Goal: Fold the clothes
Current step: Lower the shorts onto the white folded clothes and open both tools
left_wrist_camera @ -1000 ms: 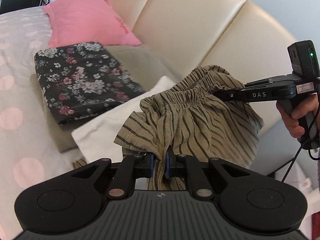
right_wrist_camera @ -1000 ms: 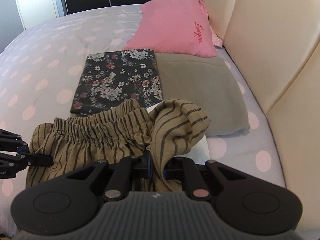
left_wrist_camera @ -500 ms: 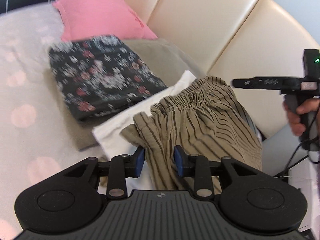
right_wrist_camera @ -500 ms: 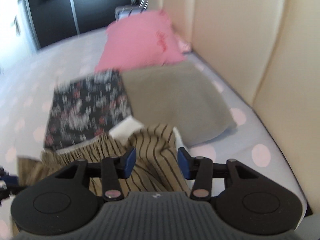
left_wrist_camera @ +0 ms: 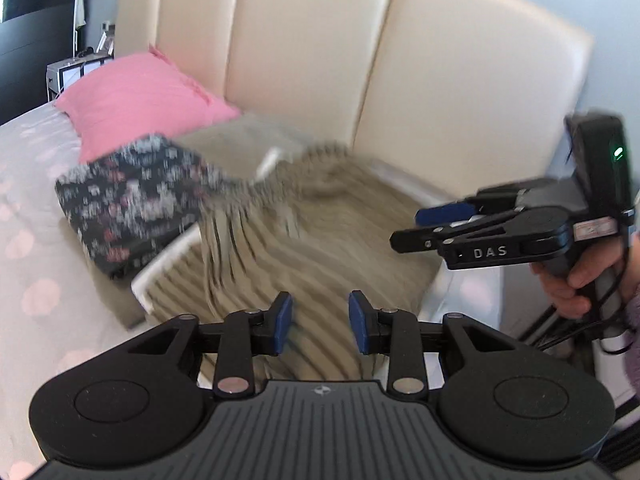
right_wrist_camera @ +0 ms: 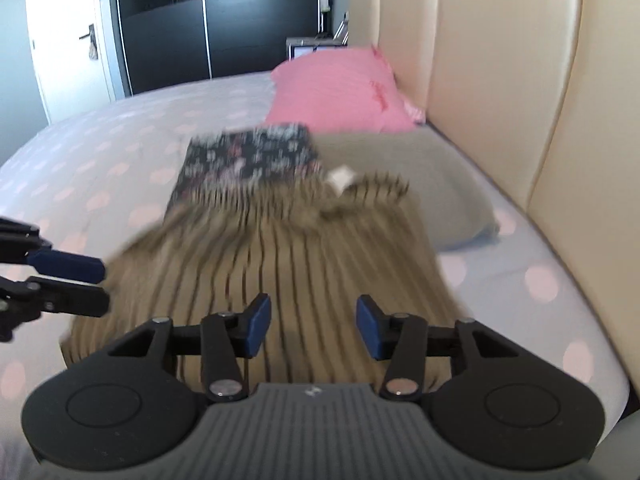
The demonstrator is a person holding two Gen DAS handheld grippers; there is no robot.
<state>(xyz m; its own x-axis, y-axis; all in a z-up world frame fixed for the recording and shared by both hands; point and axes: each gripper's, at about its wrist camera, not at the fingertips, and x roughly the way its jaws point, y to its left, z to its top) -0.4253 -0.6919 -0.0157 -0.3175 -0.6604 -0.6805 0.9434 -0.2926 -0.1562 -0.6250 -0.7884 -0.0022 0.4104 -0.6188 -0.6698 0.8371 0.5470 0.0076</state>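
The olive striped garment [left_wrist_camera: 320,236] lies loose on the bed over a white folded piece [left_wrist_camera: 160,272], blurred by motion; it also shows in the right wrist view [right_wrist_camera: 280,264]. My left gripper [left_wrist_camera: 320,322] is open and empty just above its near edge. My right gripper [right_wrist_camera: 312,326] is open and empty above the garment's near end. The right gripper shows at the right in the left wrist view [left_wrist_camera: 424,226], apart from the cloth. The left gripper shows at the left edge in the right wrist view [right_wrist_camera: 96,284].
A folded dark floral garment [right_wrist_camera: 248,160] lies beyond the striped one, on a grey-olive folded piece [right_wrist_camera: 420,184]. A pink pillow [right_wrist_camera: 340,88] rests against the cream padded headboard [right_wrist_camera: 500,80]. The polka-dot bedspread [right_wrist_camera: 100,160] stretches to the left. A dark wardrobe [right_wrist_camera: 200,20] stands behind.
Both grippers were shut on the striped garment's waistband and held it up. They opened, the garment dropped onto the bed, and both grippers drew back from it.
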